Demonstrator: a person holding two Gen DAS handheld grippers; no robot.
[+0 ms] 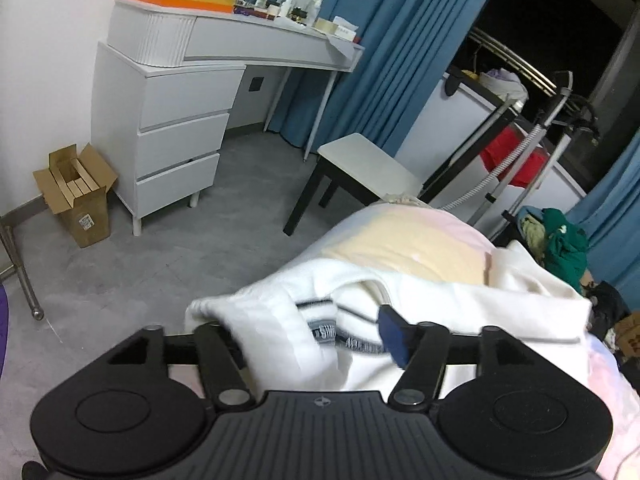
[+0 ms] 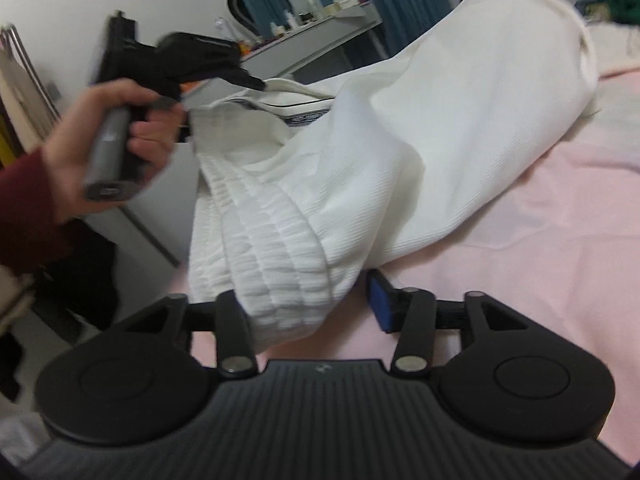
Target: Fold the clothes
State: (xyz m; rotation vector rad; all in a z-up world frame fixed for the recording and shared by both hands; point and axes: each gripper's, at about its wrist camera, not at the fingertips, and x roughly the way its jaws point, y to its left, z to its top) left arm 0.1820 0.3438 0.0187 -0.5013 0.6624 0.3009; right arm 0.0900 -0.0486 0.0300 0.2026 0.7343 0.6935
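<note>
A white sweatshirt point(image 1: 440, 292) lies bunched on the pastel bed sheet point(image 1: 400, 240), its neck label showing. My left gripper point(image 1: 308, 328) is open wide, with a fold of the cloth lying loose between its jaws and covering the left finger. The blue pad point(image 1: 394, 336) stands free. In the right wrist view the sweatshirt point(image 2: 440, 120) stretches across the pink sheet point(image 2: 540, 260). Its ribbed hem point(image 2: 280, 260) droops between the jaws of my right gripper point(image 2: 304, 296). That gripper is open, its blue pad point(image 2: 378, 300) clear of the cloth. A hand point(image 2: 100, 132) in a dark red sleeve holds the other gripper at the collar.
Beyond the bed stand a white dresser point(image 1: 172, 132) with bottles on top, a white-topped stool point(image 1: 368, 168) and an open cardboard box point(image 1: 76, 196) on grey floor. Blue curtains point(image 1: 400, 40) hang behind. A heap of green clothes point(image 1: 564, 240) lies at the bed's right.
</note>
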